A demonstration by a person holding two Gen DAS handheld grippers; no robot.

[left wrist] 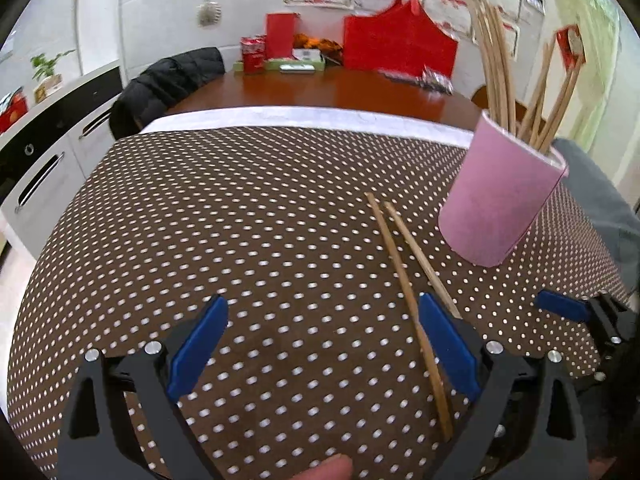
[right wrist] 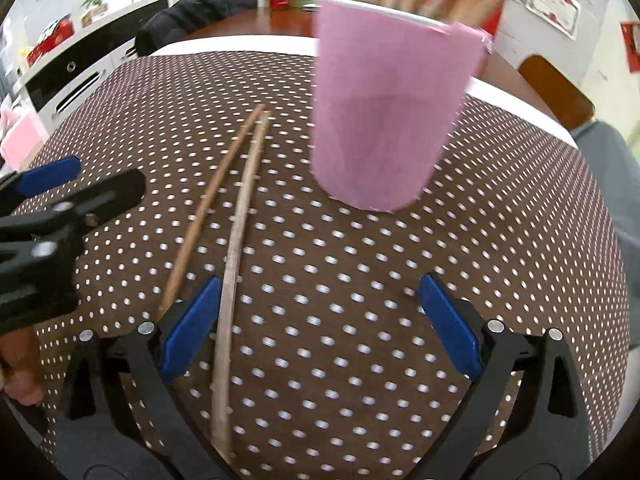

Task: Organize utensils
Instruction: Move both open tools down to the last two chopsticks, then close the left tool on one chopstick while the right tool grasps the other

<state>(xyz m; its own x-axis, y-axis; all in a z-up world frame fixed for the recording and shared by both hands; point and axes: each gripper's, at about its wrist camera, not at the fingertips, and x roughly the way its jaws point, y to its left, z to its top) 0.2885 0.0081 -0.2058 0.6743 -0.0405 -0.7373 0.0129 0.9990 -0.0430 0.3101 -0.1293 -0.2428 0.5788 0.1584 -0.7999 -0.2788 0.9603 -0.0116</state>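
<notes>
Nearest the cameras, both grippers are held low over the polka-dot tablecloth (left wrist: 240,208), and neither is closed on anything. The left gripper (left wrist: 322,344) is seen with its blue-padded fingers spread wide apart; the right gripper (right wrist: 320,320) is likewise spread, with only cloth and one stick between its pads.

Two loose chopsticks (left wrist: 404,280) are laid side by side on the cloth, close together at their far tips and spreading toward the near end. In the left wrist view, one runs just inside the right-hand pad and the other passes beyond it. In the right wrist view, one chopstick lies just inside the left-hand pad while the other ends outside that pad.

Just beyond the sticks, slightly to their right, a pink cup (right wrist: 392,112) is stood upright on the cloth, already filled with several more chopsticks (left wrist: 516,80) leaning outward. Farther back, a wooden table (left wrist: 320,92) with red bags and a dark jacket over a chair can be made out.

Two sticks are judged to remain outside the cup. Risk is seen in the crowding: since both grippers are aimed at the same pair, a collision could be caused, or only one stick could be caught and the other rolled away. A thin stick could also be pinched off-centre and swung into the cup, which might be tipped.
</notes>
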